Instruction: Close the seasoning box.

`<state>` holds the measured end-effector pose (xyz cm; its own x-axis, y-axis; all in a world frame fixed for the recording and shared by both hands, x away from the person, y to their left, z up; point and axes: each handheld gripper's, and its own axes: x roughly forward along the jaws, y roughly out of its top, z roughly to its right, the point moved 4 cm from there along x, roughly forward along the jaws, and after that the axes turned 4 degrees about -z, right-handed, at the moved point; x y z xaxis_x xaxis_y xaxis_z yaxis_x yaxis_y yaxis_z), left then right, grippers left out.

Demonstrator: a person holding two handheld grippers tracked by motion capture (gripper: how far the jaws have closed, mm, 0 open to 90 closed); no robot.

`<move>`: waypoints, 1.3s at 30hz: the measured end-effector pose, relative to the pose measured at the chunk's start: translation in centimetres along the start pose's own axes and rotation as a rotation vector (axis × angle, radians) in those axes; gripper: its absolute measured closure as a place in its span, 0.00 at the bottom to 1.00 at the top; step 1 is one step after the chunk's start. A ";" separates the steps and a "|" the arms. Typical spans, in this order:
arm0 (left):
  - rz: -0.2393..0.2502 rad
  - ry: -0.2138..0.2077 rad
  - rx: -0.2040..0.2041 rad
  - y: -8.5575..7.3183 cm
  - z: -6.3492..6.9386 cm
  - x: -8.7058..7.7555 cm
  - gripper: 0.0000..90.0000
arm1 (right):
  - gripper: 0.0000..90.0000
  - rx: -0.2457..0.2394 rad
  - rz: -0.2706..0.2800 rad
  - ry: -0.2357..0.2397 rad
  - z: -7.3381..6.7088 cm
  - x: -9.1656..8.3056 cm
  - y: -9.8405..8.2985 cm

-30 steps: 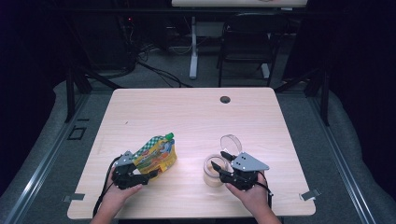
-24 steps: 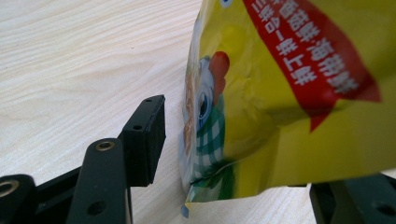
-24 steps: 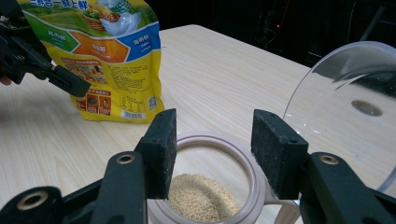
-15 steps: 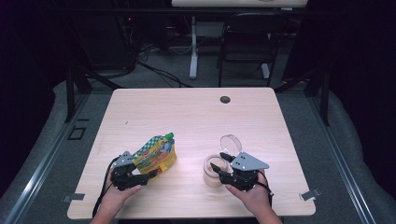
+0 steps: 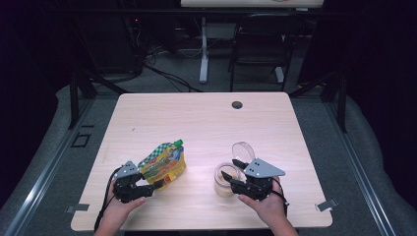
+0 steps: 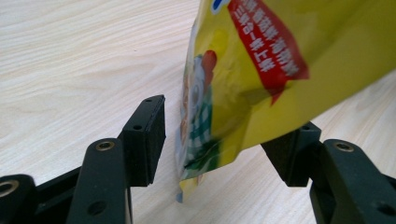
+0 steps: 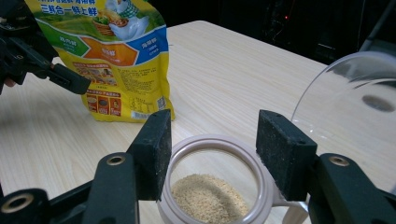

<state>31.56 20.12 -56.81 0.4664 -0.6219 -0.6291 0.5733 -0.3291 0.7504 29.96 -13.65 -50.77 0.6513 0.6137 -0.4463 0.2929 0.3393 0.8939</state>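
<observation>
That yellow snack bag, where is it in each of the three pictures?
High view: the yellow bag stands left of centre, near the table's front edge, by the left gripper.
Left gripper view: its lower corner hangs between the two open jaws, upper right of the picture.
Right gripper view: it stands at top left, beyond the jar.
Shared landmark: the pale wooden table.

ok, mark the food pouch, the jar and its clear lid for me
food pouch (image 5: pixel 164 162), high view, middle of its printed yellow front.
jar (image 7: pixel 261 179), right gripper view, on its pale rim, right side.
clear lid (image 7: pixel 348 100), right gripper view, middle of the transparent disc, hinged open.
</observation>
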 end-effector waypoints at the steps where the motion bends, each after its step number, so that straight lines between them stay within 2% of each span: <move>1: 0.004 -0.002 0.001 0.0 0.1 0.0 0.48 | 0.51 -0.001 -0.005 -0.003 0.1 -0.2 0.1; 5: 0.001 -0.007 0.019 -0.3 0.3 -0.4 0.49 | 0.58 0.018 -0.009 0.009 0.3 -0.8 0.3; 8: 0.008 -0.014 0.001 -0.5 0.5 -0.7 0.49 | 0.65 0.028 -0.015 0.008 0.4 -1.4 0.6; 11: 0.009 -0.010 -0.007 -0.5 0.6 -0.9 0.51 | 0.72 0.033 -0.023 -0.021 0.8 -2.0 0.9; 15: 0.012 -0.006 -0.003 -0.5 0.6 -1.0 0.55 | 0.79 0.045 -0.036 -0.031 1.2 -2.4 1.0; 22: 0.016 -0.010 -0.010 -0.4 0.3 -1.0 0.59 | 0.93 0.058 -0.076 -0.021 1.7 -2.9 1.0; 25: 0.014 -0.004 -0.001 -0.4 0.4 -1.0 0.59 | 0.99 0.071 -0.091 -0.006 2.1 -3.1 0.8; 39: 0.003 -0.002 0.013 -0.2 0.7 -0.8 0.59 | 1.00 0.090 -0.130 0.029 3.0 -3.1 -0.6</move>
<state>30.61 20.15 -56.34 0.4667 -0.6240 -0.6267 0.5630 -0.3369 0.7547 29.83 -17.91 -49.76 0.5836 0.5899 -0.5580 0.4354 0.3528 0.8282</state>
